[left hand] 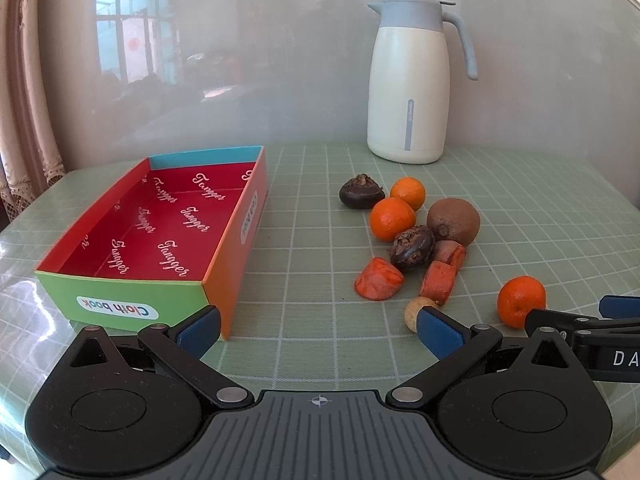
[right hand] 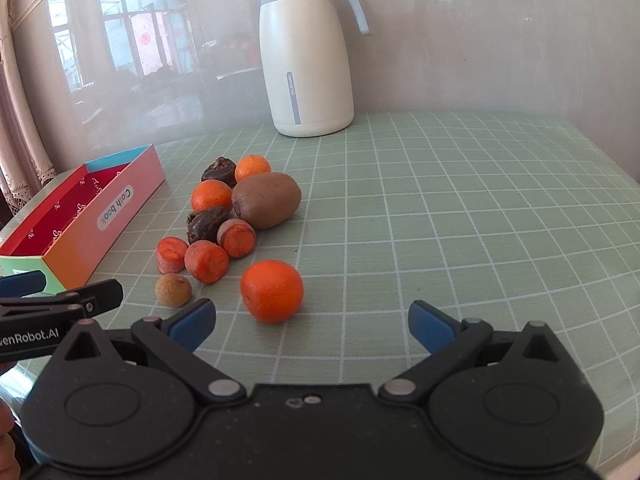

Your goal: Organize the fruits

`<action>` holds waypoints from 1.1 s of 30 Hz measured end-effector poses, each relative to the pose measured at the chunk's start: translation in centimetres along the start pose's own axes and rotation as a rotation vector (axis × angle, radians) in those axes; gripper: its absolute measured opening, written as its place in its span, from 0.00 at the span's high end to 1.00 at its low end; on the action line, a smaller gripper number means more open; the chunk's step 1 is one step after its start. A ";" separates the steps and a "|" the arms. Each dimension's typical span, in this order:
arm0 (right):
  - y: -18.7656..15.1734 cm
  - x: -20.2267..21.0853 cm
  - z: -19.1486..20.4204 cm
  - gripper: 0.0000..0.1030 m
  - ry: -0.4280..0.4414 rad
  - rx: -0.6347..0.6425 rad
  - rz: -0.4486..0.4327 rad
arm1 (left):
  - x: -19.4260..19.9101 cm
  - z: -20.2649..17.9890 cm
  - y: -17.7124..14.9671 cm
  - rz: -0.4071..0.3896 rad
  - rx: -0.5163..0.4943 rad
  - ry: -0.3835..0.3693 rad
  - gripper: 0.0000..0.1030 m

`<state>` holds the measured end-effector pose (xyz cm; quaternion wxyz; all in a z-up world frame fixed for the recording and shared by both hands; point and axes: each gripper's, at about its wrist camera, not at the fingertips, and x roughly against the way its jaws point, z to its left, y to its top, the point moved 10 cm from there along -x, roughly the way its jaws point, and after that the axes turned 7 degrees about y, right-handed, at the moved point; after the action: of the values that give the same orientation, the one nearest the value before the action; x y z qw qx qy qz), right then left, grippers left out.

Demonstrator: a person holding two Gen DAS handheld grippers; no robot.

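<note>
A pile of produce lies on the green grid mat: a kiwi [right hand: 267, 199], three tangerines, two dark water chestnuts [right hand: 207, 223], three carrot chunks [right hand: 206, 261] and a small tan longan [right hand: 173, 290]. The nearest tangerine [right hand: 272, 291] sits just ahead of my right gripper [right hand: 312, 326], which is open and empty. An open red-lined "Cloth book" box [left hand: 160, 224] lies left of the pile and holds nothing. My left gripper [left hand: 318, 332] is open and empty, near the box's front corner; the longan [left hand: 416, 312] is behind its right fingertip.
A cream thermos jug with a grey lid [left hand: 410, 80] stands at the back of the table against the wall. A curtain [left hand: 24, 100] hangs at the far left. The table edge curves away on the right.
</note>
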<state>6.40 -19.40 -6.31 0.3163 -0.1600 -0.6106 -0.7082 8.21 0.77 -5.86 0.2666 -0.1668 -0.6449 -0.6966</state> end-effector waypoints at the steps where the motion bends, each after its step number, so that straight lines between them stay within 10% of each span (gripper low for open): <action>1: 0.0 0.0 0.0 0.00 0.000 0.000 0.000 | 0.0 0.0 0.0 0.000 0.000 0.000 0.00; 33: 0.0 0.0 0.2 0.00 0.007 -0.003 0.001 | 0.0 0.2 0.1 -0.002 0.009 0.006 0.00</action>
<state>6.41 -19.23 -6.24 0.3184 -0.1584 -0.6084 -0.7095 8.27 0.93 -5.72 0.2684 -0.1629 -0.6474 -0.6945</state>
